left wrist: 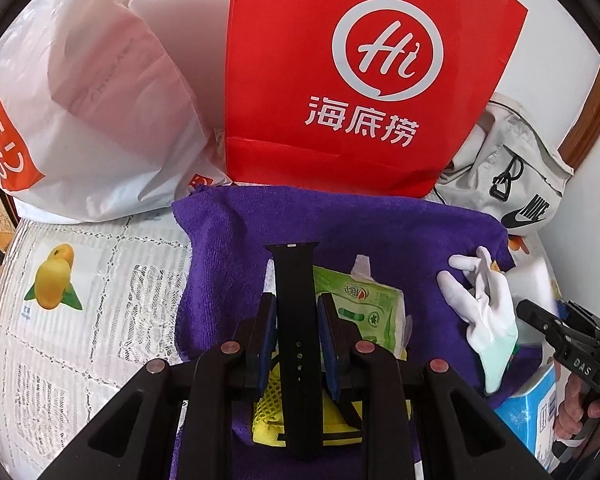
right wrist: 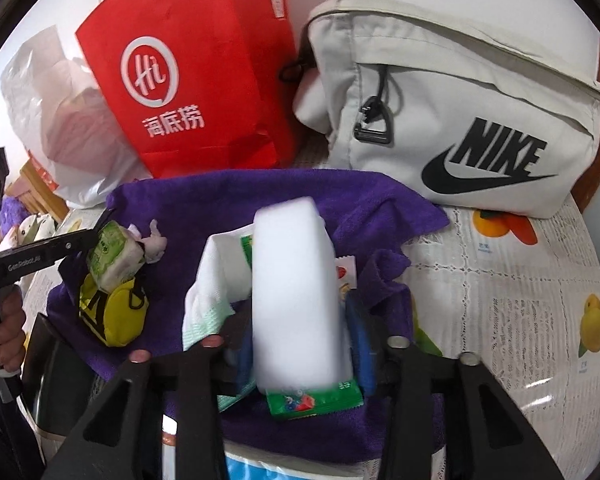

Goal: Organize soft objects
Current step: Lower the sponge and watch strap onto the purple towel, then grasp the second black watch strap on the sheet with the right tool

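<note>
While the left gripper [left wrist: 296, 316] clamps a black watch strap [left wrist: 295, 312] above the purple towel [left wrist: 228, 248], the right gripper [right wrist: 300, 332] has its jaws loosened around a white foam block [right wrist: 296, 292], pads not clearly pressing. Beyond: lace tablecloth [left wrist: 100, 280], red bag [left wrist: 360, 80], Nike pouch [right wrist: 460, 128].

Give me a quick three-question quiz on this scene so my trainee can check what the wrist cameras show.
1. Multiple choice: what does the left gripper clamp?
A. yellow pouch
B. black watch strap
C. green tissue pack
2. True or false: the white glove lies on the purple towel.
3. Which brand name is printed on the pale grey bag?

Key: 1 B; 2 true; 3 Nike.
</note>
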`<state>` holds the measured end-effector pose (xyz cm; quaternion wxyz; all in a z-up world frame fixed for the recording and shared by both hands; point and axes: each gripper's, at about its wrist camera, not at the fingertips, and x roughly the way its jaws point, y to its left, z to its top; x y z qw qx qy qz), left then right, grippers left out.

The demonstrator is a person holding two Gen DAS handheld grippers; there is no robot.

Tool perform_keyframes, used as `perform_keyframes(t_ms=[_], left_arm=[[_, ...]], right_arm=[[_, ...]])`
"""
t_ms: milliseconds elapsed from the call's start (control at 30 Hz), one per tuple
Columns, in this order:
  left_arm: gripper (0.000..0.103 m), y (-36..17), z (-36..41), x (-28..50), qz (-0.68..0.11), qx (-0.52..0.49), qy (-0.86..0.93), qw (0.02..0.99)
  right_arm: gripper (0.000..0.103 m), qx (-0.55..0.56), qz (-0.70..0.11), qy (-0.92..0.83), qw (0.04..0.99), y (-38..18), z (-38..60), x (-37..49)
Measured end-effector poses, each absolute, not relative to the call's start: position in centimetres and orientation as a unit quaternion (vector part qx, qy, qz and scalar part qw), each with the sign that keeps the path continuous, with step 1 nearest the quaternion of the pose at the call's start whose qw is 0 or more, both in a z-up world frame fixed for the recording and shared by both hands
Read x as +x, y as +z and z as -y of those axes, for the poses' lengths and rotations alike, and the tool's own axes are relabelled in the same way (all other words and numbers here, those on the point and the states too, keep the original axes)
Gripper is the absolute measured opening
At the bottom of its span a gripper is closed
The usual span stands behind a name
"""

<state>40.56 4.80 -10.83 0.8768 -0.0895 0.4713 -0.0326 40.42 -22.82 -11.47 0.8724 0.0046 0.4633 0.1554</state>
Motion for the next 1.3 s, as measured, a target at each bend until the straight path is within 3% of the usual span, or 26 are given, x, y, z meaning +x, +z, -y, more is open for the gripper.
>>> perform_keyframes(t_ms=[67, 167, 467, 600, 1067, 1300], left_arm=[[0.022, -10.8, -4.8, 40.6, -0.471, -0.089, -0.033, 0.877], [0.036, -10.4, -4.7, 40.4, -0.465, -0.093, -0.037, 0.88], [0.044, -8.0, -4.7, 39.2, -0.45, -0.08, -0.027, 0.889], [0.049, -6.3, -4.7, 37.8, -0.435, -0.076, -0.024, 0.897], [0.05, -3.2, -6.1, 27.9, -0.422, -0.076, -0.011, 0.903], [0.05, -3.5, -6.2, 22.7, -0.428, -0.079, -0.01, 0.9]], right_arm=[[0.054, -0.002, -0.458, 0.157, 0.875, -11.3, 22.6, 40.3], [0.057, -0.003, -0.456, 0.159, 0.876, -11.0, 22.5, 40.2], [0.058, 0.0, -0.443, 0.161, 0.882, -8.9, 22.2, 39.1], [0.064, 0.001, -0.427, 0.156, 0.891, -7.2, 22.4, 37.5], [0.064, 0.016, -0.424, 0.198, 0.884, -5.1, 21.7, 25.0], [0.056, 0.01, -0.425, 0.231, 0.875, -6.0, 20.2, 18.4]])
